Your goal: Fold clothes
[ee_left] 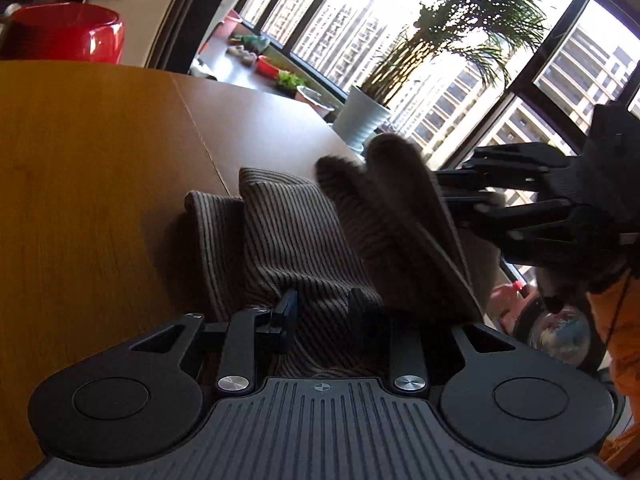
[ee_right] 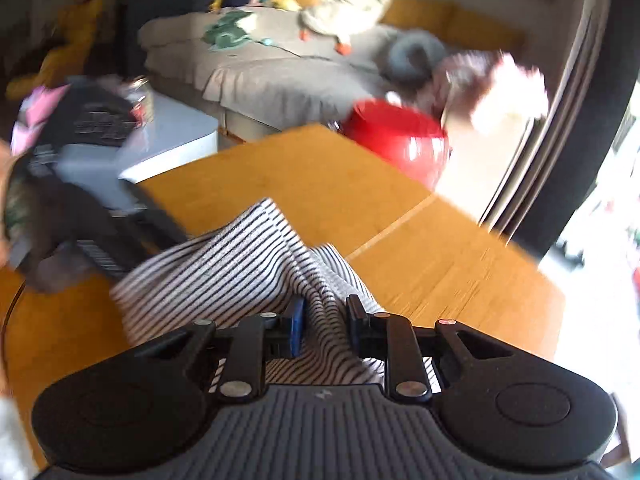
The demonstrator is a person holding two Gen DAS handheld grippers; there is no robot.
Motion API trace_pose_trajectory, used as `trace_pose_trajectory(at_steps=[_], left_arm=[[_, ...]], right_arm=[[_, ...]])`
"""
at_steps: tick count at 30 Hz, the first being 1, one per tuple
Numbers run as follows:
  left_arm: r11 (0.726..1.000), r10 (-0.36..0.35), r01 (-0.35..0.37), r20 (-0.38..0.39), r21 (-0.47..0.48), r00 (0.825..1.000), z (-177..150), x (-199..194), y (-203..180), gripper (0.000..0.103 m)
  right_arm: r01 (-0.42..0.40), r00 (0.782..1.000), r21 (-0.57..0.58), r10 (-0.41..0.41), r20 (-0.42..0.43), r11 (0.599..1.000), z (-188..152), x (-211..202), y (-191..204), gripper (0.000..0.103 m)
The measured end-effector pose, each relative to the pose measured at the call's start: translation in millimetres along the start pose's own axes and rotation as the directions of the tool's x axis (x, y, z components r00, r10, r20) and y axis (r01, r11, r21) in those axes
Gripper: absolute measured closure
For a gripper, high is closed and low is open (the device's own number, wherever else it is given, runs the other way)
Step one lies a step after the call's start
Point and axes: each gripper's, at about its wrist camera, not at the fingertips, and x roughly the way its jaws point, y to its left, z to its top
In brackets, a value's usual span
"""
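A black-and-white striped garment (ee_left: 288, 232) lies bunched on the wooden table (ee_left: 80, 168). My left gripper (ee_left: 322, 304) is shut on its near edge, with cloth pinched between the fingers. One part of the garment is lifted into a fold, and my right gripper (ee_left: 444, 190) comes in from the right and holds it up. In the right wrist view the striped garment (ee_right: 224, 264) runs from my right gripper (ee_right: 324, 314), shut on a gathered ridge of it, across to my blurred left gripper (ee_right: 136, 236). The cloth sags onto the table (ee_right: 300, 168) between them.
A red round pot (ee_left: 64, 32) (ee_right: 404, 144) stands at the table's far edge. A white planter (ee_left: 360, 120) with a palm sits by the windows. Beyond the table are a grey sofa (ee_right: 280, 64) with soft toys and a low white table (ee_right: 176, 136).
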Motion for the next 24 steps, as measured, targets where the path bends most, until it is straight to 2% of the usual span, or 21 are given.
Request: trace_pose_trajectory(at_steps=[2, 5, 7, 9, 11, 12, 13, 14, 15, 17, 18, 20, 21, 22, 24], left_arm=[[1.000, -0.003, 0.003, 0.001, -0.026, 1.000, 0.4, 0.1, 6.0, 0.079], [0.999, -0.004, 0.005, 0.013, -0.048, 1.000, 0.3, -5.1, 9.6, 0.080], [0.999, 0.005, -0.004, 0.035, -0.039, 0.999, 1.3, -14.1, 7.8, 0.073], [0.999, 0.043, -0.043, 0.096, 0.002, 0.994, 1.6, -32.9, 0.8, 0.043], [0.998, 0.037, -0.046, 0.148, 0.052, 0.988, -0.1, -51.2, -8.6, 0.032], [0.997, 0.026, -0.037, 0.160, 0.069, 0.987, -1.7, -57.4, -12.1, 0.030], [0.996, 0.004, -0.018, 0.160, 0.086, 0.987, -3.3, -60.3, -15.5, 0.026], [0.994, -0.028, 0.012, 0.148, 0.108, 0.989, -5.6, -58.4, -20.5, 0.015], [0.991, -0.060, 0.043, 0.133, 0.130, 0.989, -8.1, -55.9, -25.8, 0.011], [0.980, -0.082, 0.064, 0.091, 0.190, 0.992, -15.1, -43.9, -39.0, 0.011], [0.973, -0.070, 0.051, 0.077, 0.225, 0.995, -19.1, -37.7, -47.5, 0.010], [0.965, 0.009, -0.025, 0.061, 0.262, 0.998, -21.7, -20.2, -58.0, 0.013], [0.965, 0.038, -0.049, 0.048, 0.258, 0.998, -22.4, -11.8, -59.5, 0.021], [0.965, 0.065, -0.071, 0.034, 0.252, 0.997, -23.0, -3.4, -60.4, 0.024], [0.976, 0.037, -0.043, 0.031, 0.214, 0.999, -25.3, 0.7, -57.5, 0.034]], right_arm=[[-0.031, 1.000, 0.052, 0.031, -0.003, 0.998, -8.6, 18.4, -12.3, 0.080], [-0.053, 0.998, 0.101, 0.050, 0.027, 0.993, -26.3, 24.5, -18.9, 0.077], [-0.055, 0.998, 0.135, 0.050, 0.041, 0.989, -29.2, 28.1, -26.4, 0.076], [-0.055, 0.997, 0.167, 0.046, 0.056, 0.984, -30.6, 31.2, -34.7, 0.076], [-0.059, 0.996, 0.201, 0.045, 0.075, 0.978, -32.1, 36.5, -44.4, 0.076], [-0.063, 0.995, 0.220, 0.045, 0.087, 0.973, -32.8, 39.5, -49.4, 0.076], [-0.071, 0.994, 0.243, 0.048, 0.099, 0.968, -33.8, 41.7, -53.3, 0.076], [-0.079, 0.992, 0.266, 0.051, 0.111, 0.961, -34.8, 43.7, -57.1, 0.076], [-0.089, 0.991, 0.290, 0.055, 0.121, 0.953, -36.1, 45.2, -60.1, 0.076], [-0.100, 0.989, 0.319, 0.059, 0.135, 0.942, -39.1, 46.3, -64.3, 0.076], [-0.103, 0.988, 0.329, 0.059, 0.141, 0.939, -40.2, 46.6, -65.8, 0.076], [-0.098, 0.988, 0.330, 0.050, 0.149, 0.939, -42.1, 44.1, -64.3, 0.074], [-0.092, 0.986, 0.339, 0.038, 0.161, 0.936, -48.7, 38.0, -61.6, 0.073], [-0.086, 0.985, 0.349, 0.026, 0.172, 0.933, -55.3, 32.0, -58.8, 0.068], [-0.075, 0.981, 0.367, 0.002, 0.195, 0.927, -68.6, 19.8, -53.3, 0.060]])
